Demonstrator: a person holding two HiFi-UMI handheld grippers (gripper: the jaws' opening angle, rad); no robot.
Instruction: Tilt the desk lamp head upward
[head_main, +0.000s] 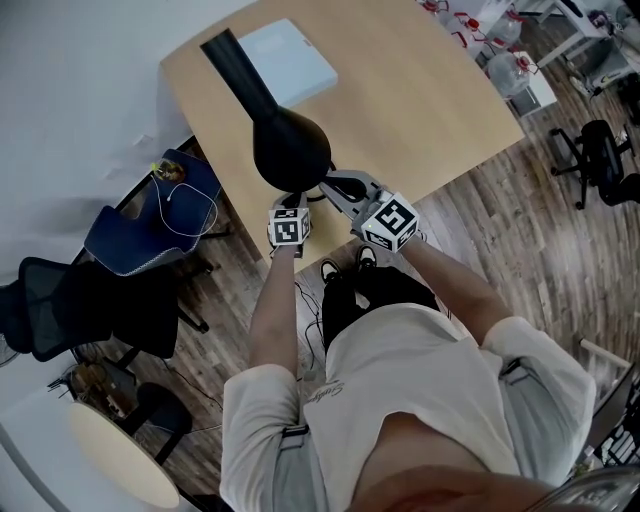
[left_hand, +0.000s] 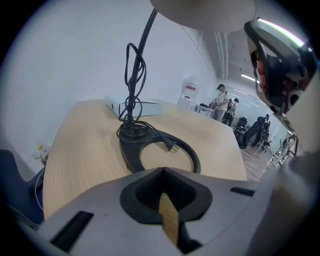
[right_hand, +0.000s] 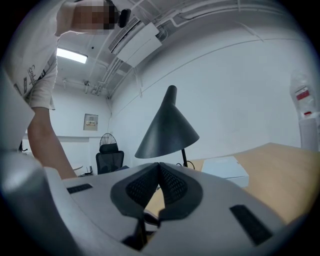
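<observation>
A black desk lamp stands on the wooden table (head_main: 420, 110). Its cone head (head_main: 285, 145) points down toward the near table edge. In the left gripper view I see its ring base (left_hand: 150, 150) with the cord wound round the stem, and the shade's underside (left_hand: 205, 12) overhead. My left gripper (head_main: 289, 203) sits below the shade at the table edge, shut (left_hand: 162, 172) on nothing. My right gripper (head_main: 330, 184) is just right of the shade's rim, also shut (right_hand: 159, 167) and empty, with the cone (right_hand: 167, 130) ahead of it, not touching.
A flat white box (head_main: 288, 62) lies on the table behind the lamp. A blue chair (head_main: 150, 225) and a black chair (head_main: 60, 310) stand left of the table. Office chairs (head_main: 600, 160) and water bottles (head_main: 505, 60) are at the right.
</observation>
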